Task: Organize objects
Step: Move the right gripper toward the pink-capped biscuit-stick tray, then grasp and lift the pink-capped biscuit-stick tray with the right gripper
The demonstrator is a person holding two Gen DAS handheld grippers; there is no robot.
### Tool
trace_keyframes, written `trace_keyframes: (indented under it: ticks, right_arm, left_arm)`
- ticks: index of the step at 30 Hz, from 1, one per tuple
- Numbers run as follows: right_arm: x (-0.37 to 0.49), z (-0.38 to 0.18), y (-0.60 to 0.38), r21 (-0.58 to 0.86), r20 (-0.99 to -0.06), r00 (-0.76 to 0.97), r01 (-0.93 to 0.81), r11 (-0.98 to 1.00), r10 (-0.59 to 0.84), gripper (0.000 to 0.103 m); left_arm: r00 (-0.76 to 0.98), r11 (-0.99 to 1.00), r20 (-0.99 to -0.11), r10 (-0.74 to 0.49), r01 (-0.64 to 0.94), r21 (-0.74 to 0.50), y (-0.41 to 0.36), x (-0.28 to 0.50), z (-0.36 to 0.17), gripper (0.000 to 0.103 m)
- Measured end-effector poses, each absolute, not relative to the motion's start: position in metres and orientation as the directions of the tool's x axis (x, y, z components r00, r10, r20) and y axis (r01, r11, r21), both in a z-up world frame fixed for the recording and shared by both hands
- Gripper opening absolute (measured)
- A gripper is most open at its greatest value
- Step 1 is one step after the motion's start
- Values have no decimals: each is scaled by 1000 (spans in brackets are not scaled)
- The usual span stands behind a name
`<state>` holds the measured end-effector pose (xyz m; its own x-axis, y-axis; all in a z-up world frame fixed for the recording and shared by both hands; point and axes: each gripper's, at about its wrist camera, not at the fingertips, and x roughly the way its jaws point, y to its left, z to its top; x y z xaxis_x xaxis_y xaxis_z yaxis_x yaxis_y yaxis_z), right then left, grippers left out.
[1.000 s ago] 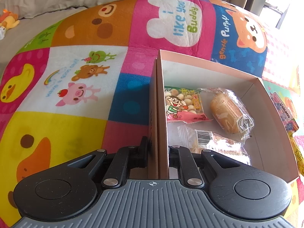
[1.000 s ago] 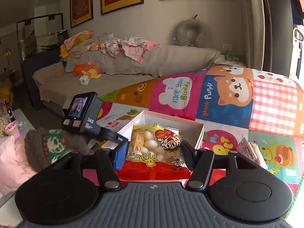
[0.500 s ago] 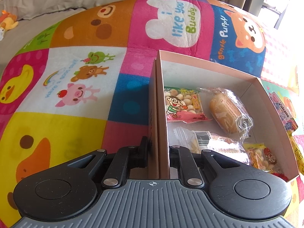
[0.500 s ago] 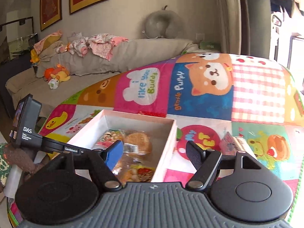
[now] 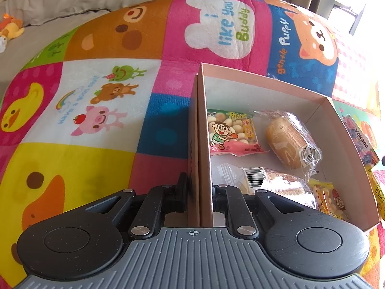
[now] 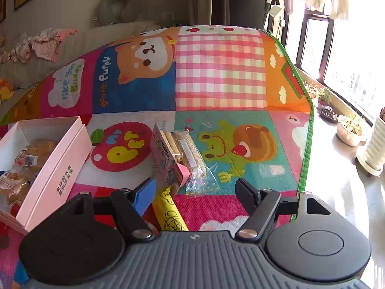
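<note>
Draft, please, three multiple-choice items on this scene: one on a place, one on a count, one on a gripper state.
1. Where does the Volcano snack pack lie?
A in the box
B on the play mat beside the box
C on the sofa

2. How many wrapped snacks show in the pink box, left view?
A two
B four
C six

3. The left gripper is:
A shut on the box wall
B open over the mat
C holding a snack

B: it rests on the play mat.
B: four packets visible.
A: fingers pinch the wall.
</note>
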<state>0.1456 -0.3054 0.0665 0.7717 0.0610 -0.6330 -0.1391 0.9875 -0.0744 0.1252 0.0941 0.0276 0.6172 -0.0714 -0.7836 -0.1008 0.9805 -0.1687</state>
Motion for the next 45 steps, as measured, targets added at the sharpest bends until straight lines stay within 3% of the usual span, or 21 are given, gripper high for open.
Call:
trace_keyframes:
  ticks: [8,12,13,18,22,24,27,28,30,32,34,39,42,45]
  right_arm:
    - [206,41,-250,-125,-694,715,-234,964,84,58]
    - [194,66,-267,222,-655,648,-328,918,390,54]
    - [191,71,-270,238,-641,657,-322,916,397,54]
    - [188,77,-252,-7,-635,731,-330,944,251,56]
    - [191,59,-236,-37,-696,651,-453,891,302,60]
    - [191,48,-225,-71,-722,622,-504,861,304,70]
    - [195,31,-212,-116,-756,601,-512,851,258,66]
    - [198,31,-213,-90,-756,599,-494,865,264,65]
    - [207,34,-222,-16,-770,582,-426,904,260,47]
    - [214,35,-231,17,-777,588,-337,941,225,42]
    - [211,36,-236,29,-782,586,-305,952,212,42]
    - [180,52,-237,246,-753,473,-441,863,457,44]
    - [165,63,-227,118,-727,571,-443,889,381,55]
    - [171,59,-217,81,-731,593,-414,906,337,55]
  left_arm:
    - [613,979,-786,-79,-102,-178,96,126,28,15]
    - [613,979,-786,-81,-99,-178,97,126,28,14]
    - [613,979,-786,-79,-99,-176,96,126,28,14]
    - [619,979,-781,-87,-93,-183,97,125,27,15]
    - [618,979,-781,-87,-93,-183,98,124,27,15]
    - [619,979,-781,-87,-93,-183,97,124,27,15]
    - [619,978,-781,-87,-94,-183,97,125,27,15]
    - [619,978,-781,-87,-96,-185,98,125,27,15]
    - [619,978,-781,-85,-96,-183,97,125,27,15]
    - [619,978,-781,-86,-97,-184,97,125,27,15]
    - [620,978,-780,-86,-96,-184,97,125,27,15]
    - [622,977,-778,-87,-98,-187,97,125,27,15]
    - [623,978,-778,-85,-98,-186,97,125,27,15]
    - [624,978,-777,-86,-97,-186,97,125,27,15]
